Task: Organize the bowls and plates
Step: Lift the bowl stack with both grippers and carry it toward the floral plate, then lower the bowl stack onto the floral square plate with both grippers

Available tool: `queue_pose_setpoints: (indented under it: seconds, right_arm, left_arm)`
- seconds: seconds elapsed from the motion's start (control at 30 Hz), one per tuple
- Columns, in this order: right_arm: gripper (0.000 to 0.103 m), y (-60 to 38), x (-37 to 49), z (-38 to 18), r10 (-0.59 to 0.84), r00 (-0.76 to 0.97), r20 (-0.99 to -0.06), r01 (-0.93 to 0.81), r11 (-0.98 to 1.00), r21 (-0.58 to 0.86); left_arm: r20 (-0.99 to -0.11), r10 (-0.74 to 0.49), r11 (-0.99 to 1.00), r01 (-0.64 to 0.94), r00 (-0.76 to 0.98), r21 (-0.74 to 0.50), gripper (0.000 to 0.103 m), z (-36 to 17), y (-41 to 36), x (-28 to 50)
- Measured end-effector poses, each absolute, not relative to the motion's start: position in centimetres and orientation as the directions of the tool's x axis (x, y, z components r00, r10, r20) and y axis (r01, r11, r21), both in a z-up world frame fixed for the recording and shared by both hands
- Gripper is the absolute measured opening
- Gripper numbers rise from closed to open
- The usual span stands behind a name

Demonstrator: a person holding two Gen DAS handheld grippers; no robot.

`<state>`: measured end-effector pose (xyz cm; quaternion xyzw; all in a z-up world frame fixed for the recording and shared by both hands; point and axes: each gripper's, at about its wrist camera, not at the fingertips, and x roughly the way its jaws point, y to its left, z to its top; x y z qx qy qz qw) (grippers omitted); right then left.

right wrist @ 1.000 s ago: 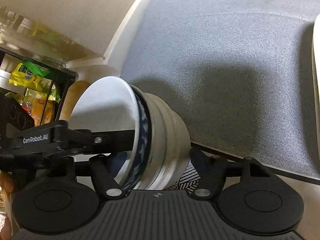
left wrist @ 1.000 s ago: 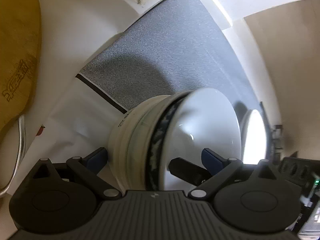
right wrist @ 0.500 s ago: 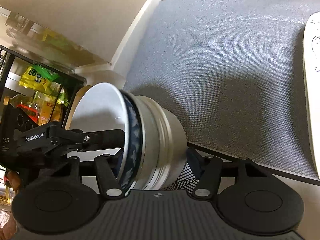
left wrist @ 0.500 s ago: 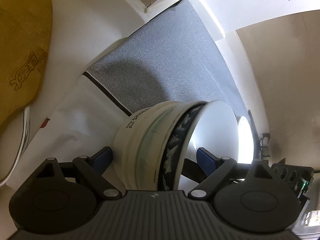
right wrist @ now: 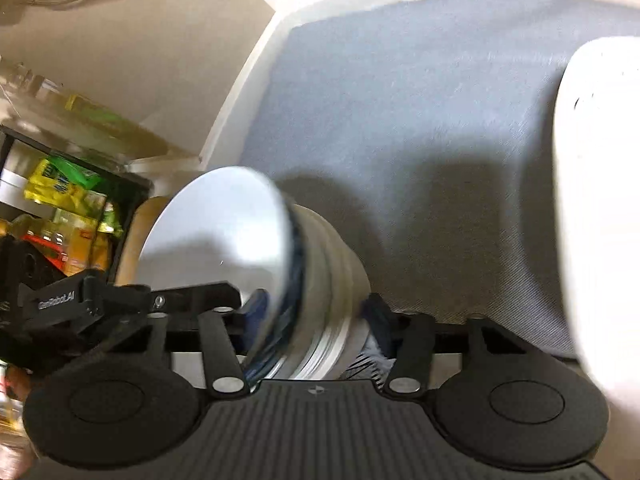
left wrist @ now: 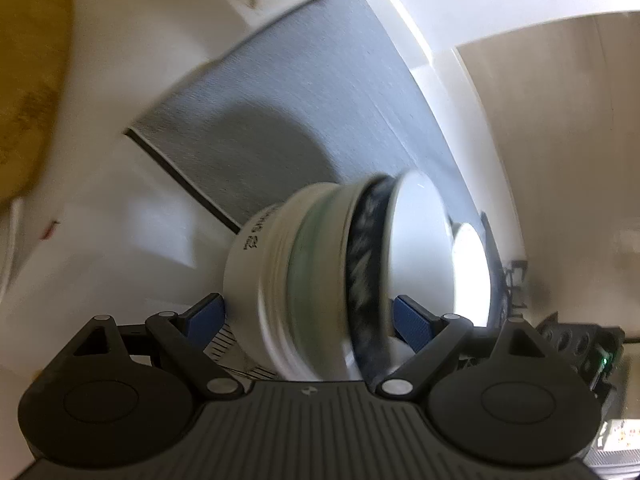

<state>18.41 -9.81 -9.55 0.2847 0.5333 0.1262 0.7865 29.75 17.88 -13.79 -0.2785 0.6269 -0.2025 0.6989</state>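
Since the earlier frames the stack of bowls (left wrist: 320, 284) has been carried further across the grey mat (left wrist: 288, 112), and more of the white plate (right wrist: 596, 200) at the mat's right edge is now seen in the right wrist view; both current views are smeared by motion.

Nearest the lens in the left wrist view, the left gripper (left wrist: 308, 316) is spread wide, its blue pads (left wrist: 206, 312) set against the base of the stack on one side and inside the mouth of the top bowl on the other — the stack is gripped between them. The bowls are nested and turned on their side: white outer bowls, then one with a dark blue pattern (left wrist: 366, 264), then a white interior.

In the right wrist view the same stack (right wrist: 312, 280) is held between the fingers of the right gripper (right wrist: 316, 312), which are likewise opened wide and closed onto it. The left gripper's black finger (right wrist: 192, 294) is seen reaching into the bowl's mouth.

Beyond the stack lies the mat, with pale counter around it. Further off — at the left of the right wrist view — a dark rack (right wrist: 68, 216) holding yellow and green packets is visible.
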Motion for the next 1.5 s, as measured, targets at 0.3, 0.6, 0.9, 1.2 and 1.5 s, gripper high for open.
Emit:
queue_pose_setpoints:
  seconds: [0.3,0.6,0.9,1.2,1.5]
  right_arm:
    - [0.045,-10.9,18.3,-9.9,0.482,0.422,-0.767,0.111,0.813,0.572]
    - [0.044,-11.2,17.8,-9.4,0.453,0.439,-0.776,0.134,0.821,0.555]
    - [0.045,-11.7,17.3,-8.7,0.412,0.462,-0.786,0.142,0.840,0.524]
    - [0.045,-12.9,16.5,-7.5,0.368,0.500,-0.784,0.147,0.856,0.496]
    - [0.045,-14.1,15.8,-6.4,0.341,0.531,-0.776,0.154,0.862,0.484]
  left_arm:
    - [-0.779,-0.613,0.780,-0.054,0.133,-0.623,0.093,-14.2,16.7,29.8]
    - [-0.765,-0.624,0.775,-0.001,0.160,-0.632,0.093,-13.1,16.4,29.8]
    - [-0.762,-0.630,0.773,0.033,0.151,-0.633,0.093,-12.9,16.2,30.3]
    - [-0.750,-0.647,0.762,0.069,0.139,-0.644,0.093,-11.9,17.1,30.8]
    - [-0.738,-0.661,0.750,0.112,0.133,-0.652,0.093,-10.7,17.3,31.4]
